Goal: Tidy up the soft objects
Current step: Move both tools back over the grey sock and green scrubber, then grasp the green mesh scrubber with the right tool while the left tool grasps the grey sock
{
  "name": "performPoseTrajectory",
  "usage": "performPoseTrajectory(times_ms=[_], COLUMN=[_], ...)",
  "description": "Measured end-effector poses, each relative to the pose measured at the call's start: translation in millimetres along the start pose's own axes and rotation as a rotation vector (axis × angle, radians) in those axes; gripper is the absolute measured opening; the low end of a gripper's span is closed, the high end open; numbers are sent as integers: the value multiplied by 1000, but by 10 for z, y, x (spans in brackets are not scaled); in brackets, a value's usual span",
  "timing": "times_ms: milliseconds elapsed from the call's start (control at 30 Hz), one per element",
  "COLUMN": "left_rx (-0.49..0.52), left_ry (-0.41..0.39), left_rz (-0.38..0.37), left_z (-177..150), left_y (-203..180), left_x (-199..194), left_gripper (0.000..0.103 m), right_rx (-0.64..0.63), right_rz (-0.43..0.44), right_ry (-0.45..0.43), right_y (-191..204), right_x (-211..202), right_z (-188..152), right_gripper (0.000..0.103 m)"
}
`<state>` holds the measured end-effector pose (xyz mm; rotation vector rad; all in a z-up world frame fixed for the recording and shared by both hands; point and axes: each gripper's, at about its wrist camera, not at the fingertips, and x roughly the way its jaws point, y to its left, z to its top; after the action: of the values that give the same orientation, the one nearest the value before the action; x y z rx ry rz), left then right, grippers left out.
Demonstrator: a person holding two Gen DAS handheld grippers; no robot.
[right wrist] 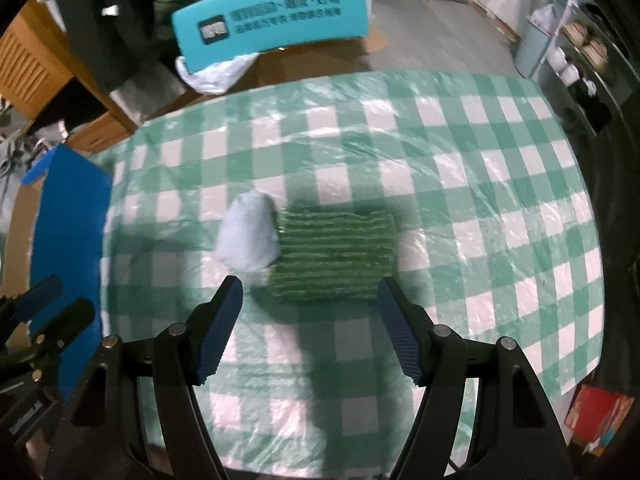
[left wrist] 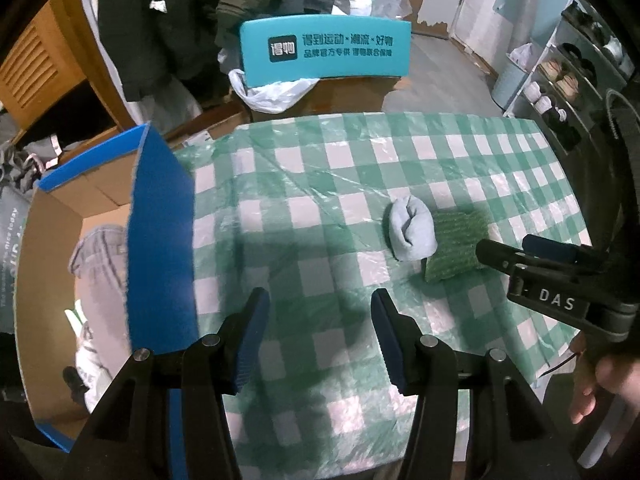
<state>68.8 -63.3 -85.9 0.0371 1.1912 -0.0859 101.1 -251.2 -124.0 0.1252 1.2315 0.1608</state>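
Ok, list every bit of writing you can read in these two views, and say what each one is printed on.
"DAS": white letters on the black body of the right gripper, seen from the left wrist view.
"得物": logo on the teal board beyond the table.
"得到运动×潮流×好物": top line on the same board; the smaller line under it is too fine to read surely.
Pale lettering on the dark bag at the left edge: cut off, unreadable.
In the right wrist view the board's text is blurred.

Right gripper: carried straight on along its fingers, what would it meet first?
Probably the green striped cloth, lying just ahead of the open right gripper; the pale blue sock roll lies left of that line. Depth is uncertain.
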Motion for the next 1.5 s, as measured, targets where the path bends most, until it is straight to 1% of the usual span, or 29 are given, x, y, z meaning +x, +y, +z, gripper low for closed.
performPoseTrajectory(times_ms=[200, 333, 433, 600, 700, 833, 900, 933, 967, 1000, 1033, 1067, 1167, 1200, 1233, 1267, 1333, 1400, 1500], left_rx=[0, -23, -32, -30, -38, -33, -36, -37, -37, -37, -34, -32, -27, -28, -30, -34, -37, -33, -29], left_ry=[29, 60, 74, 93, 98, 101, 105, 107, 108, 110, 110, 109, 103, 103, 101, 93, 82, 88, 97], left_rz=[-14, -40, -44, -37, -46, -43, -44, -45, -45, -47, -50, -53, -80, -89, -94, -101, -107, -108, -92], left_z=[50, 97, 112, 115, 130, 151, 158, 161, 164, 169, 172, 175, 184, 188, 195, 205, 236, 282, 341], left_y=[-64, -61, -59, -59, -64, -94, -109, -120, -130, -145, -166, -181, -237, -262, -271, -294, -342, -404, -477], left_x=[248, 421, 510, 592, 612, 632, 649, 658, 664, 670, 670, 670, 657, 655, 655, 650, 650, 676, 720], left_gripper=[54, 54, 54, 54, 54, 54, 54, 54, 54, 54, 54, 54, 55, 58, 67, 68, 68, 68, 68], right_rx=[25, 21, 17, -10, -14, -44, -51, -61, -68, -74, -76, -78, -68, -57, -48, -36, -13, 3, 12], right_rz=[-10, -30, -37, -47, -62, -72, -72, -73, -72, -59, -54, -45, -48, -47, -43, -38, -26, -15, -10], right_ry=[38, 46, 48, 59, 86, 63, 51, 45, 40, 37, 38, 40, 44, 41, 38, 35, 24, 7, -19], right_y=[-126, -174, -191, -192, -202, -184, -174, -167, -162, -159, -144, -146, -218, -253, -277, -312, -370, -411, -446], right_x=[280, 435, 523, 686, 824, 845, 848, 836, 814, 800, 793, 786, 728, 701, 682, 666, 595, 522, 408], right_z=[30, 53, 64, 73, 60, 43, 32, 25, 7, 6, -15, -19, -51, -57, -51, -55, -40, -10, 10], right_gripper=[70, 70, 70, 70, 71, 72, 66, 56, 41, 34, 20, 15, 14, 14, 14, 14, 14, 14, 14])
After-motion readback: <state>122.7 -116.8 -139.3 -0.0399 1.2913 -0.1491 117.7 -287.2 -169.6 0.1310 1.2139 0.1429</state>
